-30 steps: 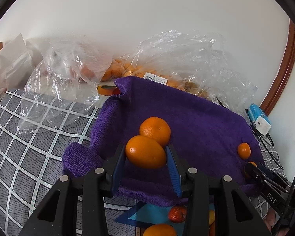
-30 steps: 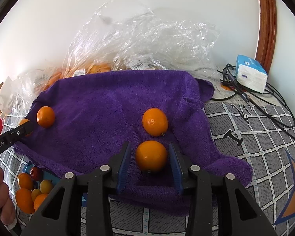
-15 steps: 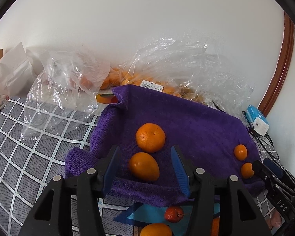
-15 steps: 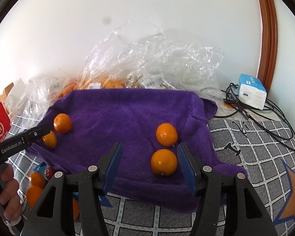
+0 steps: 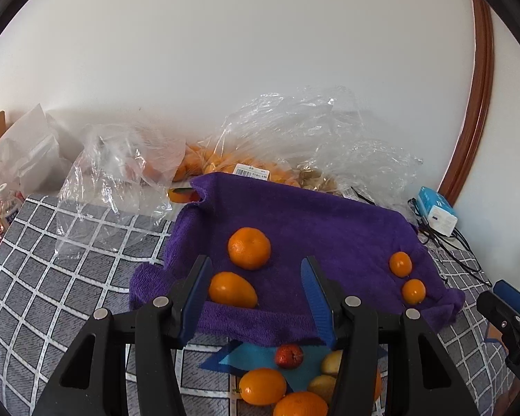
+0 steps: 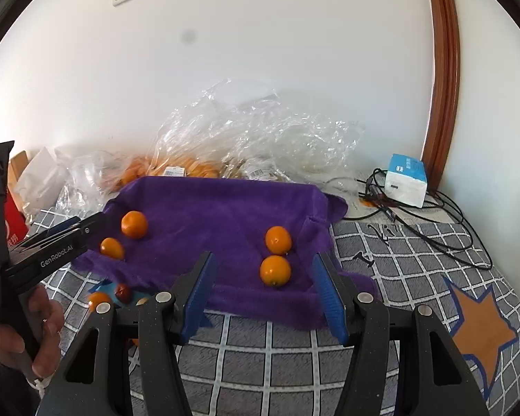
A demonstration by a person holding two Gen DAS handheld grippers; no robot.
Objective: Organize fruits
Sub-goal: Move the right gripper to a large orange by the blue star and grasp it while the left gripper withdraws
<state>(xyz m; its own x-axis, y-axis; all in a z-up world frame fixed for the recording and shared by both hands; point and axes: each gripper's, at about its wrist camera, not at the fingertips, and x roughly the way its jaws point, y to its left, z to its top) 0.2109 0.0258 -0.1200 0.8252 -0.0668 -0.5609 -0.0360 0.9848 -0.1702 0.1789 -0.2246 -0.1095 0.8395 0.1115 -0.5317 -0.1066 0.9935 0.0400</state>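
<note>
In the left wrist view, the left gripper (image 5: 256, 298) is hanging over the purple towel (image 5: 312, 222) with its jaws apart and empty; 4 oranges (image 5: 249, 248) are lying on the towel, while more fruit (image 5: 262, 386) is waiting below its near edge.

In the right wrist view, the right gripper (image 6: 265, 298) is hovering with its jaws apart, holding nothing, near 2 oranges (image 6: 275, 270). Sorting seems partly done.

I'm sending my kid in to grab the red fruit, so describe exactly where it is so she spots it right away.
Find the purple towel spread on the grey checked cover. Just off its near edge lies a small heap of fruit on a blue patch. The red fruit sits at the top of that heap, nearest the towel, the only dark red piece among orange and yellow ones.
</note>
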